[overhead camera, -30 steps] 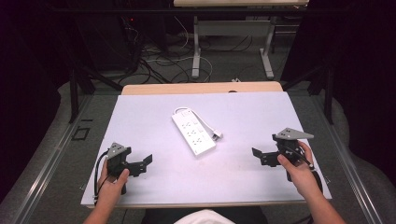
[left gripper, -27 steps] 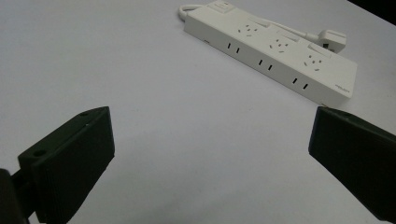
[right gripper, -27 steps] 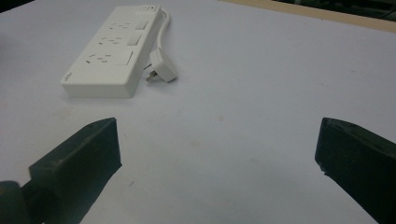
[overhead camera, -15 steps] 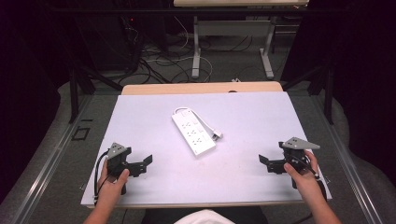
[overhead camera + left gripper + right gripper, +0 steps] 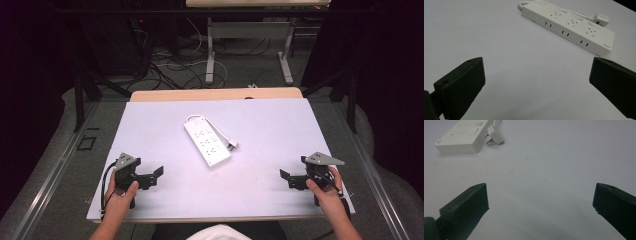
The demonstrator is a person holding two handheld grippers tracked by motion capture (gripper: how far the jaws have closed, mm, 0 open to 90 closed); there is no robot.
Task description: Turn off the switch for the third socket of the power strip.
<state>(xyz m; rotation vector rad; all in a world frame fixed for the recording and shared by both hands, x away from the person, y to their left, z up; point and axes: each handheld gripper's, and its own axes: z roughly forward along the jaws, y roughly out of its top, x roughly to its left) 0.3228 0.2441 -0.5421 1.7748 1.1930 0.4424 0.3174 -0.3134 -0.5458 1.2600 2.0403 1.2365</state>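
A white power strip (image 5: 207, 142) lies slantwise in the middle of the white table (image 5: 270, 130), its cord looped along it and its plug (image 5: 232, 145) resting by its right side. My left gripper (image 5: 156, 174) sits low at the table's front left, open, with nothing between its jaws; the power strip (image 5: 569, 25) lies ahead of it. My right gripper (image 5: 286, 179) rests at the front right, also open and empty. Its view has the strip's end (image 5: 461, 137) and the plug (image 5: 495, 137) at the upper left.
A wooden strip (image 5: 215, 94) borders the table's far edge. Beyond it, desk legs (image 5: 210, 50) and tangled cables (image 5: 165, 62) stand on a dark floor. Metal rails run along both sides of the table.
My right gripper has come down and back toward the table's front right edge. The left gripper and the power strip have stayed put.
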